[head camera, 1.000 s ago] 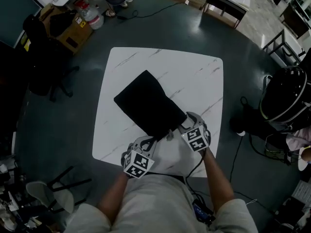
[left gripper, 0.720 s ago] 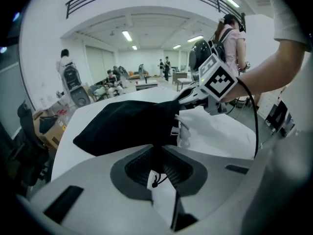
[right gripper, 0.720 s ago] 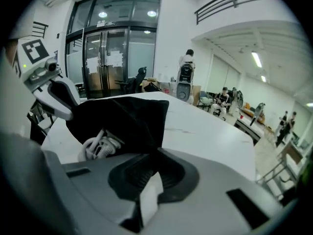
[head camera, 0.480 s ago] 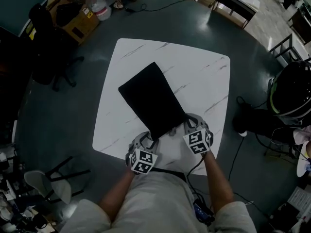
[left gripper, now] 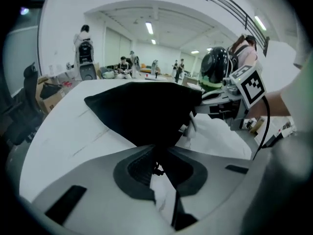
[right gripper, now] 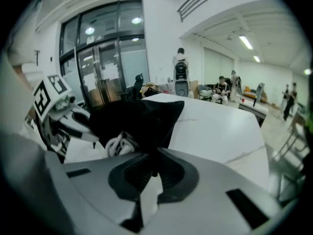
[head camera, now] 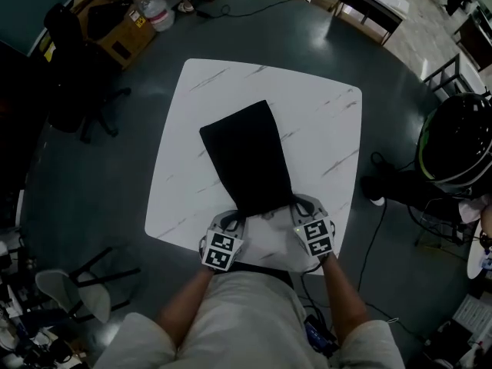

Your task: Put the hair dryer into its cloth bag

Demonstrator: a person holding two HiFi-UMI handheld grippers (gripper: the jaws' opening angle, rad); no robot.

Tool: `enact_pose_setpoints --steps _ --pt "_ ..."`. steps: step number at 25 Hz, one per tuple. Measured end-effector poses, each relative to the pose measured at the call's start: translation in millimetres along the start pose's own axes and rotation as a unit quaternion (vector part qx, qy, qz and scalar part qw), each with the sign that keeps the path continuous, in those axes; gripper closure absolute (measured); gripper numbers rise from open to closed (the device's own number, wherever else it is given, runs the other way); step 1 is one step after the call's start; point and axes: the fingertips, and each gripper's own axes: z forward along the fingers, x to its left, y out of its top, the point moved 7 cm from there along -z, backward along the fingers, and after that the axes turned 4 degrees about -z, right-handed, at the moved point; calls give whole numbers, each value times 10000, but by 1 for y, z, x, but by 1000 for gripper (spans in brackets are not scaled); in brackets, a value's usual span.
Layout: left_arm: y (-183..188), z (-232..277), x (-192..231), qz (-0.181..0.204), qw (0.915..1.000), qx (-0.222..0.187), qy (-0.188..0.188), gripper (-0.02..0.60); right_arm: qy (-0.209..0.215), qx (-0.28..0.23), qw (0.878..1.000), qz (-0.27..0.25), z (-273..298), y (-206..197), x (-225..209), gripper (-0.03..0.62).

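- The cloth bag (head camera: 247, 156) lies flat on the table (head camera: 323, 121), running from the table's middle to its near edge, with the mouth at the near edge.
- The left gripper (head camera: 233, 220), over the table's near edge, has just been closing its jaws. They now stand narrow, pinching the mouth hem.
- The right gripper (head camera: 296, 206), also at that near edge, is clamped tight on the hem's other corner.
- A pale rounded part, probably the hair dryer (right gripper: 120, 145), shows just inside the mouth.
- The black cloth looks thin, limp and light, so it will likely sag and fold.
- The hem corners seem the best hold. The dryer is likely rigid and heavier, so the mouth may spill if tipped.
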Motion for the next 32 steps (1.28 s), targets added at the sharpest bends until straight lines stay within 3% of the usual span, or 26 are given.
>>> enact_pose_setpoints --steps 2,4,9,14,22,32 --pt "13 -12 5 -175 9993 -329 -2 545 82 -398 9968 695 -13 15 0 572" --pt "29 -23 12 -226 9979 -600 98 546 102 -679 9927 996 -24 33 1 572" --pt "73 -44 18 -64 9927 -1189 185 546 258 -962 9915 833 -40 70 13 573" --pt "125 -66 30 -78 9853 -1702 148 546 221 -1306 9853 1076 -54 102 2 574" --pt "166 -89 43 -154 9822 -1872 -36 549 22 -1616 9761 1453 -76 140 -18 574" --pt "208 -104 42 -19 9777 -2056 -435 549 -233 -1835 9702 1562 -99 174 -37 574"
